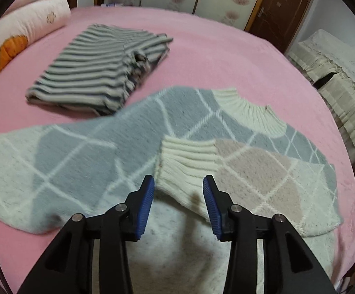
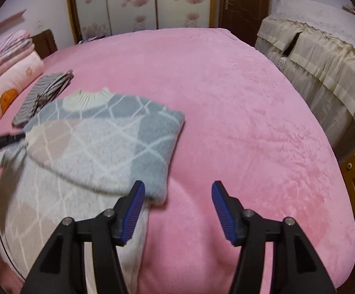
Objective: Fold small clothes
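Note:
A grey, cream and beige diamond-pattern sweater (image 1: pixel 84 154) lies on the pink bed (image 1: pixel 214 58). One sleeve is folded across its body, with the ribbed cream cuff (image 1: pixel 187 169) just ahead of my left gripper (image 1: pixel 178 183), which is open and empty above it. In the right wrist view the sweater (image 2: pixel 99 147) lies to the left. My right gripper (image 2: pixel 178 188) is open and empty over the pink bed (image 2: pixel 238 122), its left finger beside the folded sweater's edge.
A folded grey-and-white striped garment (image 1: pixel 96 71) lies beyond the sweater. A pink pillow (image 1: pixel 20 36) sits at the bed's far left. A cloth-covered piece of furniture (image 2: pixel 324 56) stands right of the bed. A brown door (image 1: pixel 282 2) is behind.

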